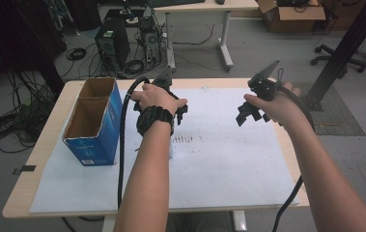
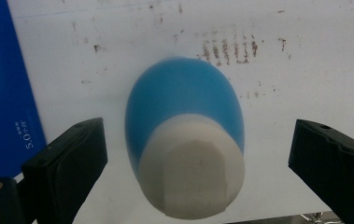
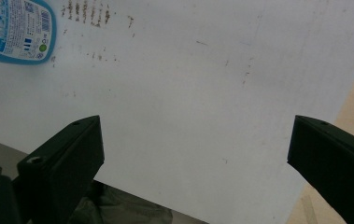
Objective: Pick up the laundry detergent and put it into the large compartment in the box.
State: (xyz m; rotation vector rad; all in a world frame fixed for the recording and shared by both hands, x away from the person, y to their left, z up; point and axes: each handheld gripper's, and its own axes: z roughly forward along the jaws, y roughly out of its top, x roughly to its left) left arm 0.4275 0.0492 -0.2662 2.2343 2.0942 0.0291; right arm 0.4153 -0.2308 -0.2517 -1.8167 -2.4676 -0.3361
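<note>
Your table (image 1: 45, 140) is a light wood top, and most of it lies under a big white sheet (image 1: 229, 159) that carries a patch of brown smudge marks (image 1: 186, 140) near its middle. In the left gripper view those same marks sit beyond the bottle, toward the upper right.

On the left part of the sheet stands your blue cardboard box (image 1: 95, 123), upright with its top open and split into 2 compartments by a divider. Its blue wall fills the left edge of the left gripper view.

Your left hand (image 1: 157, 99) holds the left gripper (image 2: 198, 154) just right of the box, pointing down at the sheet. Its 2 black jaws are spread wide, 1 on each side of the bottle (image 2: 186, 135), with clear gaps on both sides, so nothing is gripped.

The bottle is blue with a white cap end turned toward that camera. It lies centred between the spread jaws, close to the box and just short of the smudge marks. In the right gripper view you catch a corner of its printed label at the top left, beside the same marks.

Your right hand (image 1: 277, 106) holds the right gripper (image 3: 195, 154) over the right part of the sheet, well apart from the bottle. Its jaws are also spread wide, with bare sheet between them and the table edge showing at the right.
</note>
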